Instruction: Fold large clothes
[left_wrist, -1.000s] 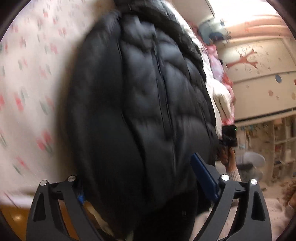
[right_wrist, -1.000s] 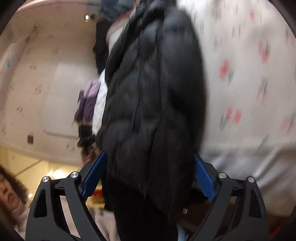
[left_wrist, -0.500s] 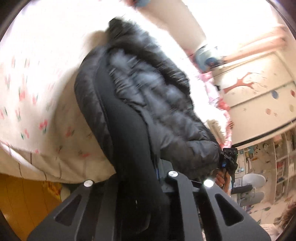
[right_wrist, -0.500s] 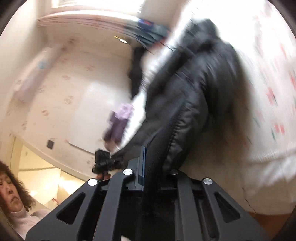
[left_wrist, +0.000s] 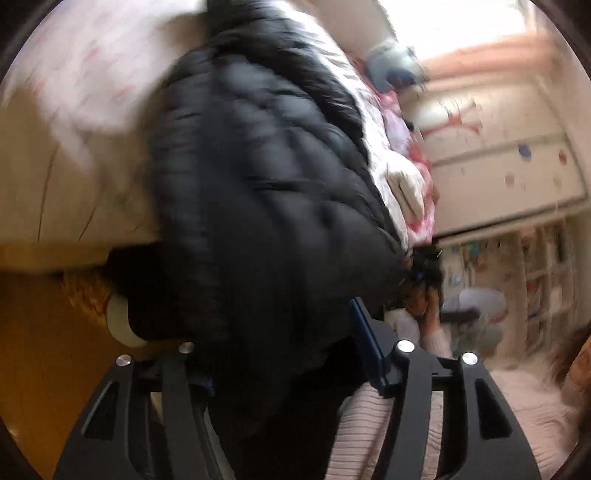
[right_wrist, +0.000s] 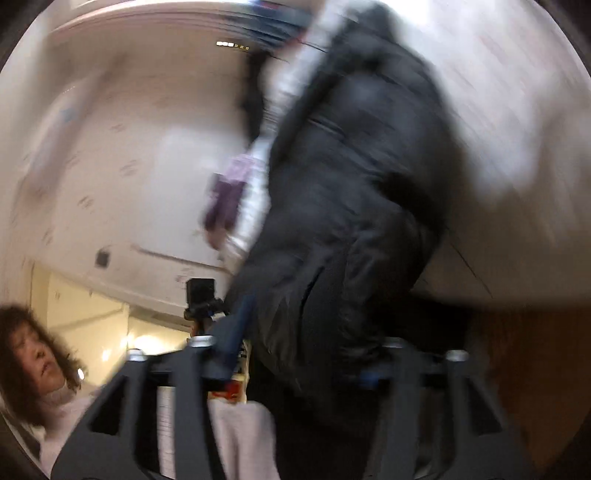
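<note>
Currently, both views are motion-blurred, so fine detail is limited.

Left claw (left_wrist: 284, 369): the jaws stand wide apart. The blue pad of the right finger (left_wrist: 364, 347) is exposed at the jacket's edge; the left finger is largely covered by fabric. The black quilted jacket (left_wrist: 266, 192) fills the gap between the fingers and bulges over them. Whether the pads press the cloth cannot be told.

Right claw (right_wrist: 299, 363): the jaws also stand wide apart. The blue pad of the left finger (right_wrist: 236, 328) shows beside the jacket (right_wrist: 354, 221); the right finger sits under dark fabric. The jacket's lower part hangs between the fingers. Contact with the pads cannot be confirmed.

Jacket position: in the left view it lies across the centre, running from the claw toward the far side, on the bed (left_wrist: 92, 74) with its white, pink-flecked cover. Its near end overhangs the bed edge above the wooden floor (left_wrist: 44, 350). To its right lies a heap of pink and white clothes (left_wrist: 402, 177).

Surroundings: a decorated wall (left_wrist: 498, 147) and shelves (left_wrist: 546, 280) stand at far right. In the right view, the person (right_wrist: 33, 365) appears at near left.
</note>
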